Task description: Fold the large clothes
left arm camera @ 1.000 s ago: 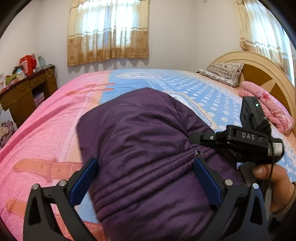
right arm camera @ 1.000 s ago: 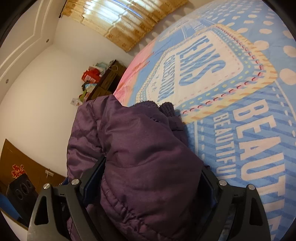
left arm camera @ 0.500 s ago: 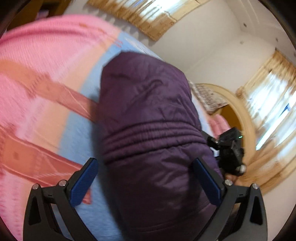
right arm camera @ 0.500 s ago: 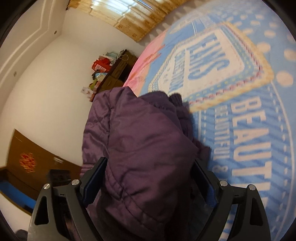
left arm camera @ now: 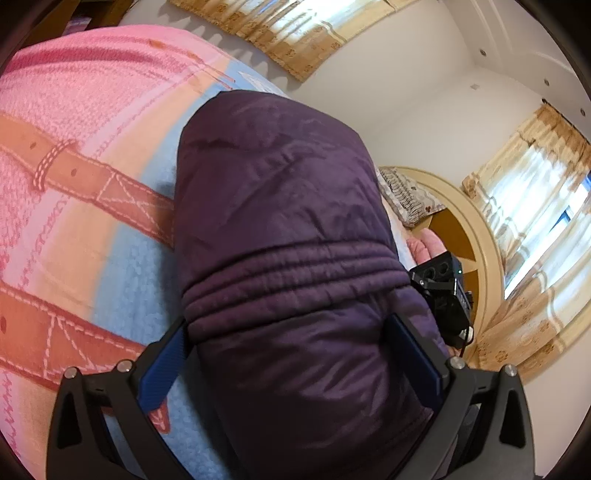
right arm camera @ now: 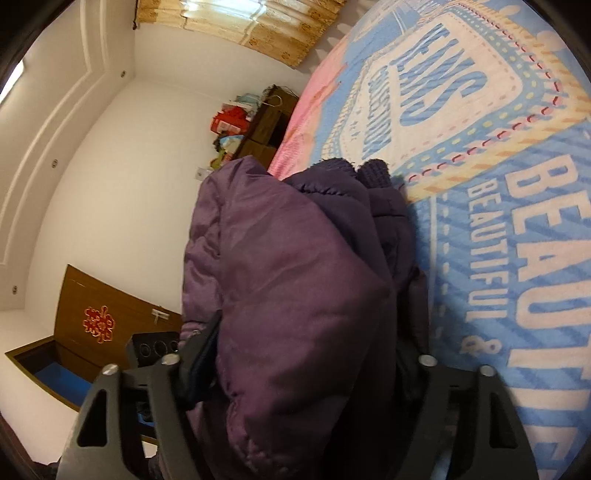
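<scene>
Jaws: left gripper [left arm camera: 291, 363] and right gripper [right arm camera: 314, 354] each spread wide, packed with jacket [left arm camera: 288, 229] bulk; clamping cannot be told.
Jacket: purple, folded, on bed [left arm camera: 66, 192] middle.
Room: bare blanket [right arm camera: 517, 221] both sides.
Writing: "BEAUTIFUL".

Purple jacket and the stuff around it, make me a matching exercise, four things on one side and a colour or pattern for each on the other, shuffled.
Things:
1. jacket
2. finger pads of the left gripper
3. curtain
4. headboard

Colours:
A. blue
B. tan wood
C. purple
D. beige and white with a patterned border

Pairs: 1-C, 2-A, 3-D, 4-B
</scene>
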Tool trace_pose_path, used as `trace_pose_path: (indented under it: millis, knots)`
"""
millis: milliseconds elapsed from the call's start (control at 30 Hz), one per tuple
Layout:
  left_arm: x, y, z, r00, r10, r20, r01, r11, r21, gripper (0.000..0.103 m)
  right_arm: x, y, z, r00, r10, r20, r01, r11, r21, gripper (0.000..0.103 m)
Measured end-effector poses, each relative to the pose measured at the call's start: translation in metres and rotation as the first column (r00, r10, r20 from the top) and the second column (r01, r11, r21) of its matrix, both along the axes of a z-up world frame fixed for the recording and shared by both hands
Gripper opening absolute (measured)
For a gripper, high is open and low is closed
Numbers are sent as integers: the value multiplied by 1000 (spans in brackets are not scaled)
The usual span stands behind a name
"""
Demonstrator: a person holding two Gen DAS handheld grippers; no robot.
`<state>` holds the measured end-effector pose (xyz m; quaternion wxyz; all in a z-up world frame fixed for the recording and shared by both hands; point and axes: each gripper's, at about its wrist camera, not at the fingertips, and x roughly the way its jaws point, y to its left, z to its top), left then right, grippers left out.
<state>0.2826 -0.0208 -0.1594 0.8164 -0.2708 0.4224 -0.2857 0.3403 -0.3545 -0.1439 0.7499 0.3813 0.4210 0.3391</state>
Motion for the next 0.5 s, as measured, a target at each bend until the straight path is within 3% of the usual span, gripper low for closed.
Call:
trace_pose_path:
  millis: [200,500]
  knots:
    - [-16,-1,21,998,-12,59,7,995,95,93,-22,11,21,998,-16,66,19,999,-43,50]
    - [-39,11,54,992,18,128,-46,974,220,91,-31,48,30,997,14,80,-14,1000,4,48]
